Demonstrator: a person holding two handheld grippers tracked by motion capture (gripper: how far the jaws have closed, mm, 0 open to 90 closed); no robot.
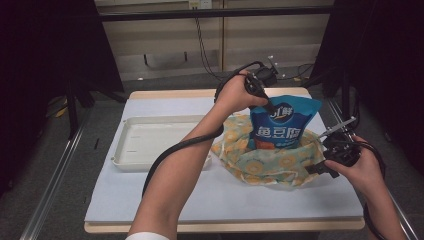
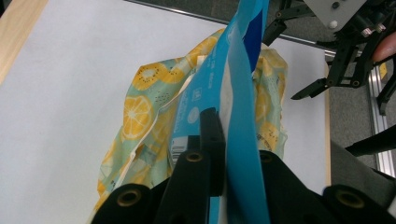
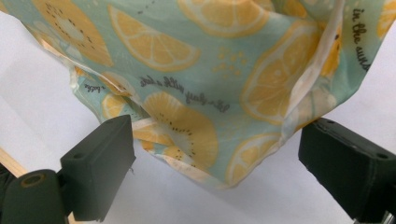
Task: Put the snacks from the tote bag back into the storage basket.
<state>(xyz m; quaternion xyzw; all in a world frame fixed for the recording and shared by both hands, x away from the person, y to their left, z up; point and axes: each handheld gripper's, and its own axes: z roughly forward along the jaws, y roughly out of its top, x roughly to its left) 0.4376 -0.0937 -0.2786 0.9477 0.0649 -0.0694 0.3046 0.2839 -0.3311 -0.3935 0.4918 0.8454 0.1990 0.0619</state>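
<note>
A blue snack bag (image 1: 281,126) stands upright inside a cloth bag (image 1: 260,162) printed with lemon and kiwi slices, right of the table's middle. My left gripper (image 1: 264,100) reaches over from the far side and is shut on the snack bag's top left edge. In the left gripper view the black jaws (image 2: 227,135) pinch the blue bag (image 2: 238,79) above the cloth bag (image 2: 140,107). My right gripper (image 1: 320,157) sits at the cloth bag's right rim. Its jaws (image 3: 219,158) stand wide open with the cloth bag (image 3: 187,93) hanging between them, untouched by the pads.
A white tray (image 1: 129,161) lies on the pale mat at the left. The table's right edge and a metal rail (image 2: 380,140) run close by the right hand. The right gripper (image 2: 336,56) shows beyond the bags in the left gripper view.
</note>
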